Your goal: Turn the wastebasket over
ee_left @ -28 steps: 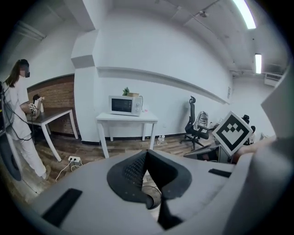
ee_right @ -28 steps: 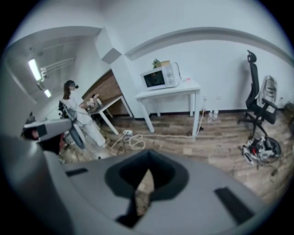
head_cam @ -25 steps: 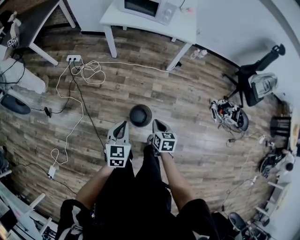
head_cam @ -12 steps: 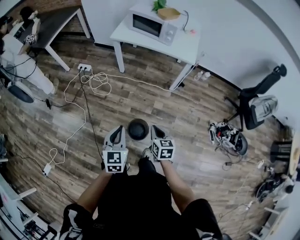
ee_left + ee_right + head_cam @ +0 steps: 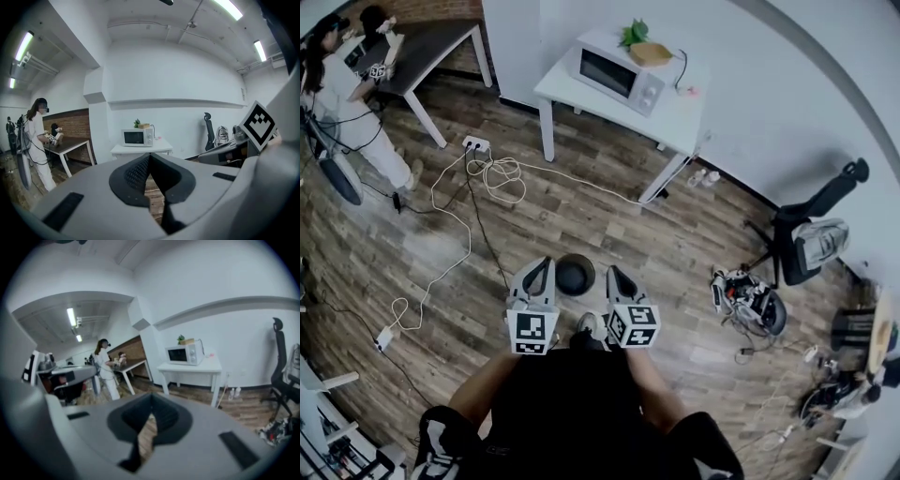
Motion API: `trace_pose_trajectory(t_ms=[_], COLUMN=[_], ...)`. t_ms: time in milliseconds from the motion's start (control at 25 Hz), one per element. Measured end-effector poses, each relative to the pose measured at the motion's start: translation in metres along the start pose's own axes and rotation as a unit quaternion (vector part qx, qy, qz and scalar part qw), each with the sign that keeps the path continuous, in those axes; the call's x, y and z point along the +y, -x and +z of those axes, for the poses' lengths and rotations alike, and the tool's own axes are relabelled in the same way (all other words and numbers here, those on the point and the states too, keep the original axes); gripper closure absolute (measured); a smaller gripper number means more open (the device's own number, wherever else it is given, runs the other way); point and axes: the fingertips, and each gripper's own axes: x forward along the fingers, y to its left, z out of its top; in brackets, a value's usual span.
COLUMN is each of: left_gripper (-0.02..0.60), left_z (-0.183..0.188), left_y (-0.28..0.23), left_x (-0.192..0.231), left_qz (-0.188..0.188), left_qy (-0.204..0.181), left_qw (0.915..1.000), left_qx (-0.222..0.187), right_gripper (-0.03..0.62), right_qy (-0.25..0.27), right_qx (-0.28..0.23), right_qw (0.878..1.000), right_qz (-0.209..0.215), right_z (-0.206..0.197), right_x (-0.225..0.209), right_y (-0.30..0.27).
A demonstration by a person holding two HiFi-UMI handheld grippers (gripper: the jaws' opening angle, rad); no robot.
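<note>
The wastebasket (image 5: pixel 575 274), black and round from above, stands on the wood floor just ahead of the person's feet. My left gripper (image 5: pixel 540 270) hangs to its left and my right gripper (image 5: pixel 615 277) to its right, both held up off it, neither touching. In the left gripper view the jaws (image 5: pixel 150 157) are shut with nothing between them and face across the room. My right gripper (image 5: pixel 151 411) is likewise shut and empty. Neither gripper view shows the basket.
A white table (image 5: pixel 670 103) with a microwave (image 5: pixel 617 73) stands against the far wall. Cables and a power strip (image 5: pixel 475 145) lie on the floor at the left. A person (image 5: pixel 347 89) stands at a dark desk far left. An office chair (image 5: pixel 811 234) and gear (image 5: pixel 748 300) sit right.
Both grippers have risen away from the floor and now point more level, staying shut. The head view has lifted and shows more of the far wall. The wastebasket has stayed in place.
</note>
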Motion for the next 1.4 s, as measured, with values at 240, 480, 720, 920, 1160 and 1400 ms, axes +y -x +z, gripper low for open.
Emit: trace_pose_trajectory(t_ms=[240, 480, 720, 920, 1160, 1400], left_gripper=[0.551, 0.551, 0.551, 0.551, 0.551, 0.551], left_z=[0.007, 0.005, 0.004, 0.0, 0.001, -0.003], left_y=[0.003, 0.005, 0.004, 0.007, 0.005, 0.004], left_x=[0.002, 0.004, 0.009, 0.009, 0.007, 0.003], left_qz=[-0.011, -0.02, -0.02, -0.021, -0.025, -0.026], left_qy=[-0.015, -0.017, -0.013, -0.014, -0.018, -0.02], left_qw=[0.9998, 0.9996, 0.9996, 0.9996, 0.9995, 0.9995], left_qx=[-0.012, -0.014, -0.012, -0.01, -0.006, -0.003], right_gripper=[0.563, 0.563, 0.563, 0.563, 0.563, 0.563], right_qy=[0.006, 0.009, 0.019, 0.02, 0.017, 0.02], right_qx=[-0.018, -0.035, -0.042, -0.046, -0.043, -0.048], right_qw=[1.0, 0.999, 0.999, 0.999, 0.999, 0.999], right_qz=[-0.004, -0.012, -0.013, -0.012, -0.011, -0.007], right_z=[0.005, 0.003, 0.008, 0.004, 0.007, 0.007], right_x=[0.021, 0.03, 0.034, 0.038, 0.038, 0.036], right_y=[0.012, 0.016, 0.016, 0.019, 0.02, 0.021])
